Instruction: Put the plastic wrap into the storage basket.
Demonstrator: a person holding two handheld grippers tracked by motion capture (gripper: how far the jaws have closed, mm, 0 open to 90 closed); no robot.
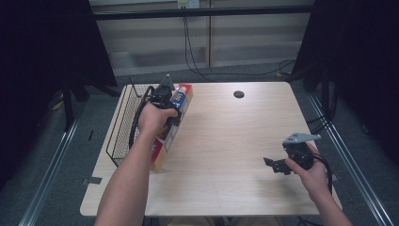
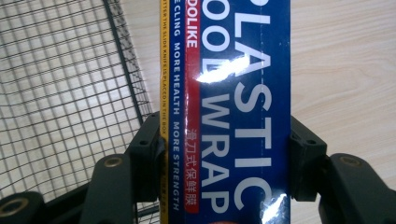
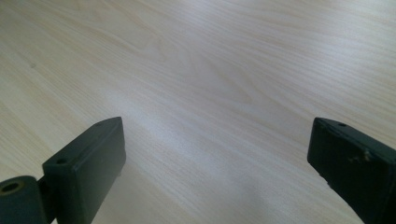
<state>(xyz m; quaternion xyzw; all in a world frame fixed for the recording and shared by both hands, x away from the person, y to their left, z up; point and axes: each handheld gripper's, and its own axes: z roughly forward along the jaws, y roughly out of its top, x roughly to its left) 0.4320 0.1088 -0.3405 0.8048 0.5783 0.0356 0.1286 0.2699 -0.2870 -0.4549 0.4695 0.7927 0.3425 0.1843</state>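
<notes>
The left gripper [image 2: 224, 163] clamps the plastic wrap box [image 2: 229, 93] beside the wire basket [image 1: 123, 127] — likely to drop it in. The right gripper [image 1: 275, 165] waits wide, empty, well away from the basket.

In the high view the person's left hand [image 1: 153, 117] covers the middle of the plastic wrap box [image 1: 181, 101], and the left gripper [image 1: 162, 94] hides where its jaws meet the carton. The print on the box is too small to read there. The near corner of the wire basket [image 1: 120, 136] disappears behind the forearm.

In the left gripper view the box [image 2: 233, 107] is cut off at the top and bottom edges, so its lettering is only partly readable, and glare whitens some letters. The basket [image 2: 65, 93] runs off the left edge.

In the right gripper view the outer jaw of the right gripper [image 3: 215, 168] is cut by the picture's corner.
</notes>
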